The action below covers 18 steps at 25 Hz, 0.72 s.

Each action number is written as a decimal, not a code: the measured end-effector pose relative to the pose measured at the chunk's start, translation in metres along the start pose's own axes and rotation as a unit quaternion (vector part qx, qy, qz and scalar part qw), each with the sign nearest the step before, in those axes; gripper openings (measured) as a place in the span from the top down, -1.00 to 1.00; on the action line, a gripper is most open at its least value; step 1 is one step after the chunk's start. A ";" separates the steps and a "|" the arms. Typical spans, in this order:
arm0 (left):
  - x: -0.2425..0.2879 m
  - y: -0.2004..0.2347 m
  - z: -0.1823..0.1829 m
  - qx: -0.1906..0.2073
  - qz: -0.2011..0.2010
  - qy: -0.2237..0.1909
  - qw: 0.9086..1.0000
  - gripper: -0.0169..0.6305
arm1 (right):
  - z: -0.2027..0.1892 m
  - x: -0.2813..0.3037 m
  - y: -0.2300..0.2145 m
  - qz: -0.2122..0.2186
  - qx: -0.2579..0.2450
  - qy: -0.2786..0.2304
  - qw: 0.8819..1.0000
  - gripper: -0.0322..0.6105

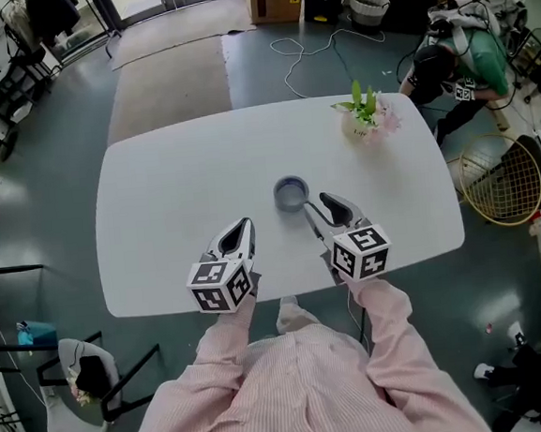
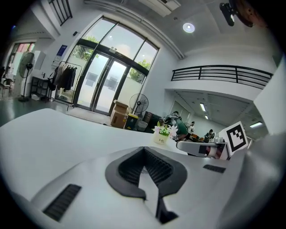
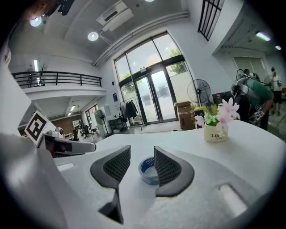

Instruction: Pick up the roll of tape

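Note:
The roll of tape (image 1: 290, 194), a blue-grey ring, lies flat near the middle of the white table (image 1: 174, 190). My right gripper (image 1: 316, 204) is open just to its near right, the fingertips close beside it. In the right gripper view the tape (image 3: 146, 172) shows in the gap just ahead of the right gripper (image 3: 142, 152), partly hidden behind one finger. My left gripper (image 1: 243, 227) is shut and empty, to the tape's near left. In the left gripper view the left gripper (image 2: 144, 151) has its pads together, and the tape is not visible.
A small pot of flowers (image 1: 364, 122) stands at the table's far right, also in the right gripper view (image 3: 216, 129). A person in green (image 1: 468, 57) bends over beyond the table. A wire basket (image 1: 503, 181) sits on the floor at the right, a chair (image 1: 78, 387) at the near left.

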<state>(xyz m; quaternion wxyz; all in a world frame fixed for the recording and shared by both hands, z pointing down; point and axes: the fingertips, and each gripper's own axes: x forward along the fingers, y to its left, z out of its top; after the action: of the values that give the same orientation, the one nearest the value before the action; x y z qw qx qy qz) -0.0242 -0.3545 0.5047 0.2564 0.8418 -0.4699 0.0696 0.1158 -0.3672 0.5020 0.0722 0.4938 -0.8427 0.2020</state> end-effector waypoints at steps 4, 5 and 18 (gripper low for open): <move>0.018 0.007 -0.006 -0.013 0.005 0.014 1.000 0.95 | -0.010 0.023 -0.001 0.032 -0.033 0.048 0.998 0.44; 0.022 0.009 -0.007 -0.015 0.006 0.018 1.000 0.95 | -0.012 0.028 -0.001 0.039 -0.042 0.060 0.997 0.44; 0.048 0.036 -0.029 -0.057 0.029 0.070 0.996 0.95 | -0.068 0.081 0.012 0.138 -0.155 0.246 0.947 0.44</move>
<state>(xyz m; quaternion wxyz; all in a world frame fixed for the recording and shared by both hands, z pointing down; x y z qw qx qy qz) -0.0237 -0.3916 0.5596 0.3340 0.8051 -0.4778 0.1093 0.0599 -0.3992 0.5861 0.3248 0.2905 -0.8793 0.1923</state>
